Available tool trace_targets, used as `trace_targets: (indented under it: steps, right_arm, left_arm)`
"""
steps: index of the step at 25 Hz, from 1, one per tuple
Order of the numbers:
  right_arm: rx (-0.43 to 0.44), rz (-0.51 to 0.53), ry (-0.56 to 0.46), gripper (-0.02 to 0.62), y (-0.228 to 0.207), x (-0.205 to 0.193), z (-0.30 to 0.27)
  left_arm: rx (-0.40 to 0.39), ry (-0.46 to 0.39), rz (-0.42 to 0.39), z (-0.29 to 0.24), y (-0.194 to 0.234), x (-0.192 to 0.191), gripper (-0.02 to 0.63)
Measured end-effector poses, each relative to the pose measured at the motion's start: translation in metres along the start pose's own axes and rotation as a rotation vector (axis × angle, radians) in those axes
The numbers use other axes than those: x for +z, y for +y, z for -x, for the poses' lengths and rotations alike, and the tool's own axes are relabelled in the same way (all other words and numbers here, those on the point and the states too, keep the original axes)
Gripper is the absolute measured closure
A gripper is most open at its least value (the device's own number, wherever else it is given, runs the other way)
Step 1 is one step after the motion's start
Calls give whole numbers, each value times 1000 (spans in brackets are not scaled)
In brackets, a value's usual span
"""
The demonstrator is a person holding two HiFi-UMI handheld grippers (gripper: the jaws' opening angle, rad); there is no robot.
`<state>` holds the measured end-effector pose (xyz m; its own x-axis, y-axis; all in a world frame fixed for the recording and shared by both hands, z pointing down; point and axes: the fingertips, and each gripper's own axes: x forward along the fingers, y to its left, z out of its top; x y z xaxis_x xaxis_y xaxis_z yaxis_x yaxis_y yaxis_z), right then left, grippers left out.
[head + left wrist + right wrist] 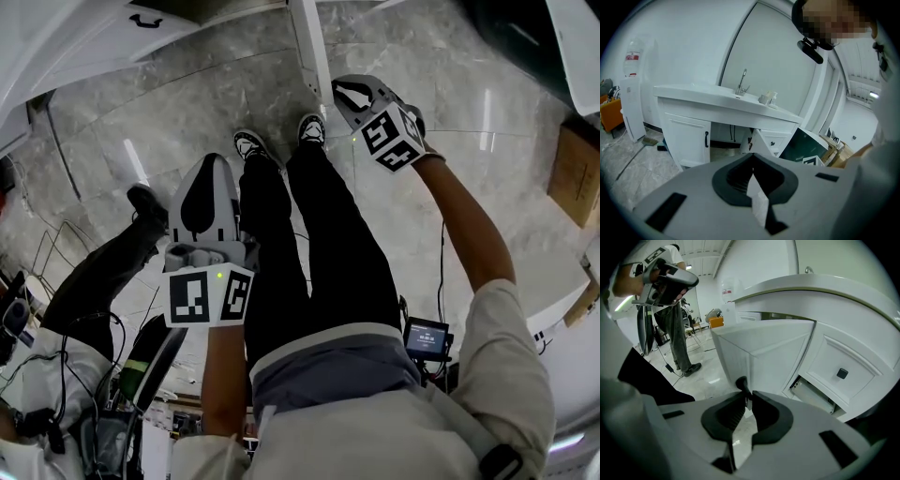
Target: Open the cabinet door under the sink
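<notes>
Under the white sink counter [717, 98], one cabinet door [759, 350] stands swung out from the unit. It's a flat white panel with a recessed frame and a smooth painted finish. Right gripper [746, 397] has its fingers closed on the door's handle [742, 383], a slim black bar whose rounded end shows just above the dark ribbed pads. Left gripper [752, 161] is well back from the unit, fingers closed tip to tip with nothing between them. The opening behind the swung door is dark; thin dark lines hang in it, can't tell what they are. The other door [689, 140] is shut: same white framed panel, vertical black handle near its inner edge. Drawer front [843, 371] beside the open door is white and framed with a small square black knob, and a dark gap shows below it. Chrome faucet [742, 83] rises from the counter, with a couple of small pale items [768, 97] just beside it, too small to identify. Floor [187, 103] is glossy grey veined stone tile.
</notes>
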<state>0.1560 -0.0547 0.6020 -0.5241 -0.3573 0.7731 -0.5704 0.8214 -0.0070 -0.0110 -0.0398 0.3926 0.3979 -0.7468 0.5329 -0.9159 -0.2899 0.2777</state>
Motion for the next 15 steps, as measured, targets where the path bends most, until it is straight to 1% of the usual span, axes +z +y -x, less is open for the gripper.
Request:
trace_targets:
  steps: [3, 8, 12, 15]
  right_arm:
    - [7, 23, 12, 548, -2, -4, 5]
    - [9, 66, 8, 549, -4, 2, 0]
    - [-10, 47, 18, 548, -9, -7, 5]
    - [-25, 5, 28, 548, -12, -14, 15]
  left_arm:
    - [5, 2, 4, 0, -1, 1, 604]
    - [16, -5, -4, -1, 0, 5, 604]
    - [22, -3, 4, -5, -6, 8, 604]
    - [14, -2, 7, -6, -13, 12, 604]
